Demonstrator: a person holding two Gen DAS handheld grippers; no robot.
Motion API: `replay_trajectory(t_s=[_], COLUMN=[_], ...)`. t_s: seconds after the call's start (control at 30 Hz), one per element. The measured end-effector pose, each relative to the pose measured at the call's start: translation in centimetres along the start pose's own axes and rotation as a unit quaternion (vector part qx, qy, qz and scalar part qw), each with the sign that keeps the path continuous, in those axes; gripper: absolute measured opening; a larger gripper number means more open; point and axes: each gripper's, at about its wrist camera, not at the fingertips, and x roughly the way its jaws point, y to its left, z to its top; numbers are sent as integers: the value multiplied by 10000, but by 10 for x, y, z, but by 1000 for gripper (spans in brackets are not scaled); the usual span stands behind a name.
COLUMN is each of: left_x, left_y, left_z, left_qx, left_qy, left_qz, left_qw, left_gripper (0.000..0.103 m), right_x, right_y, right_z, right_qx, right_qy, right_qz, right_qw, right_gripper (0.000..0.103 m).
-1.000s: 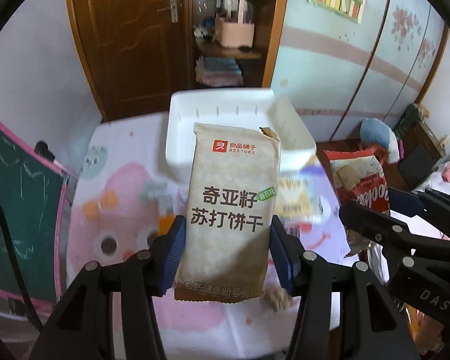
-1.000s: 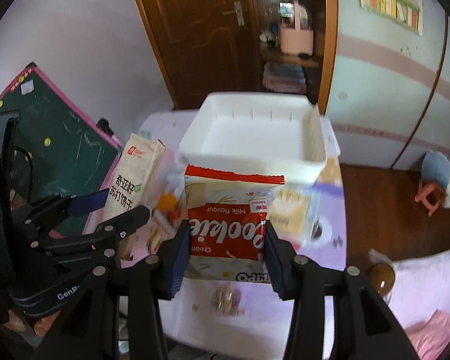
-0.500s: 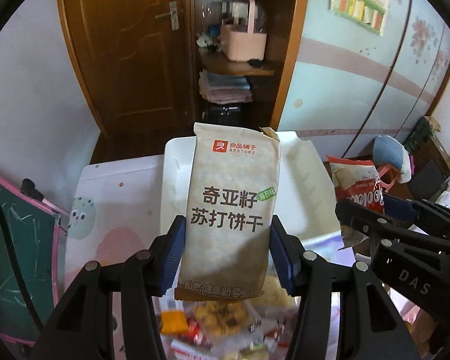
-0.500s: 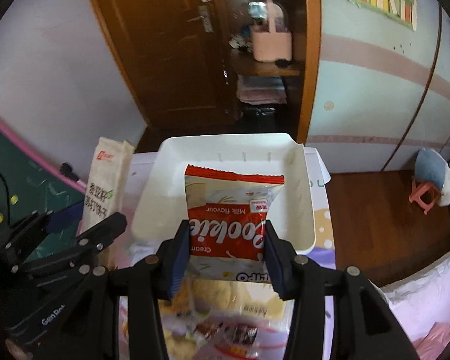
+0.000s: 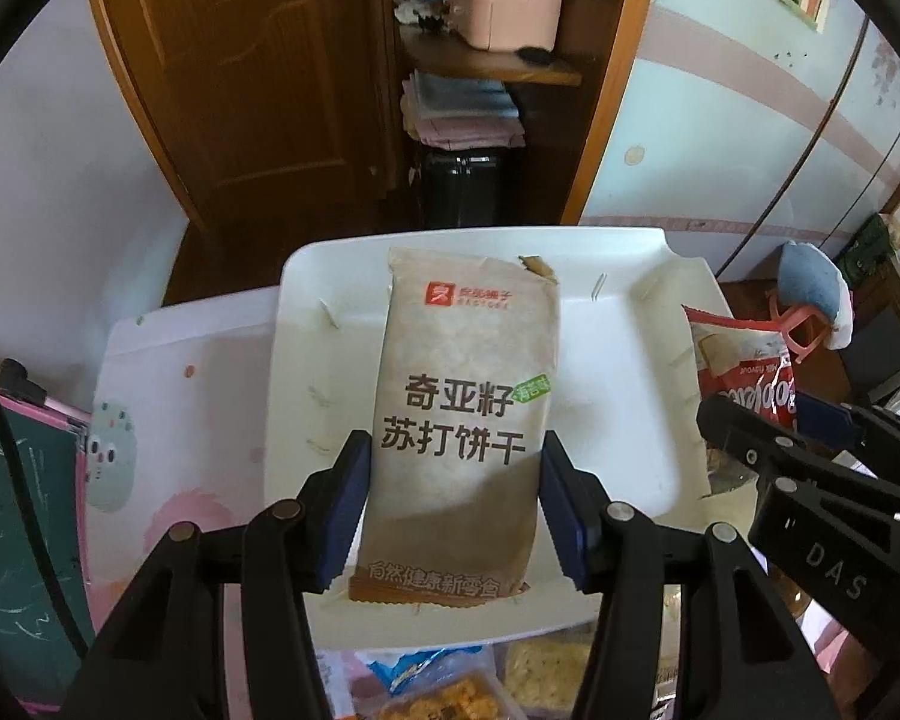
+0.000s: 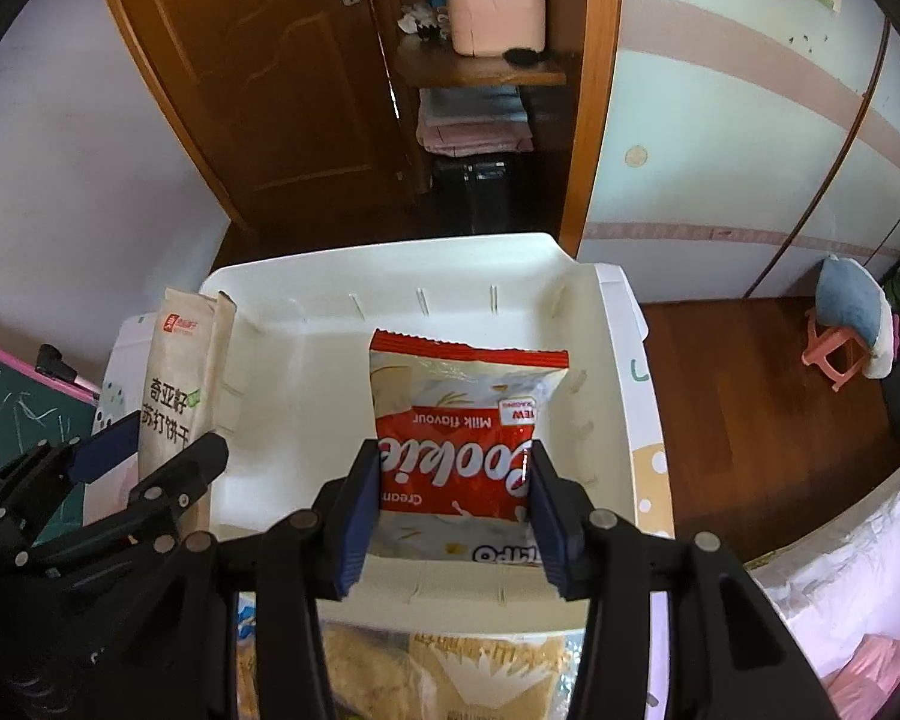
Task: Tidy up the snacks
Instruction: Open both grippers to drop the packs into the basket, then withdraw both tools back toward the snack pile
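Left tongs (image 5: 453, 507) clamp a tan soda-cracker packet (image 5: 465, 420); right tongs (image 6: 455, 507) clamp a red cookie bag (image 6: 459, 438). Both hang over the white bin (image 6: 306, 396). Snacks below it are cut off.

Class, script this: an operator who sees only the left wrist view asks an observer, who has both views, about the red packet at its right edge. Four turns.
Operator: My left gripper holds the beige cracker packet. Is the red one gripped too?
Observer: Yes. In the right wrist view, the right gripper presses its pads on both sides of the red cookie packet.
Operator: Where is it relative to the white bin?
Observer: It shows against the inside of the white bin, between the left and right walls.
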Motion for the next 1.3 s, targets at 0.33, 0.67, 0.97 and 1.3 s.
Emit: replay_trajectory(t_s=[0.33, 0.67, 0.97, 1.3], left_x=[28, 17, 7, -22], left_y=[10, 9, 13, 20], left_z=[6, 1, -1, -7], left_qx=[-364, -229, -264, -330], left_qy=[211, -307, -146, -165], left_qz=[-99, -73, -173, -159], left_qw=[9991, 9992, 9994, 9992], left_gripper=[94, 94, 92, 91], right_x=[29, 32, 21, -7], right_y=[-20, -23, -20, -11], right_z=[0, 5, 4, -1], right_qx=[337, 398, 380, 358], right_qy=[192, 21, -77, -110], right_qz=[83, -45, -143, 87], right_qw=[9992, 9992, 9991, 9993], right_gripper=[60, 77, 78, 78])
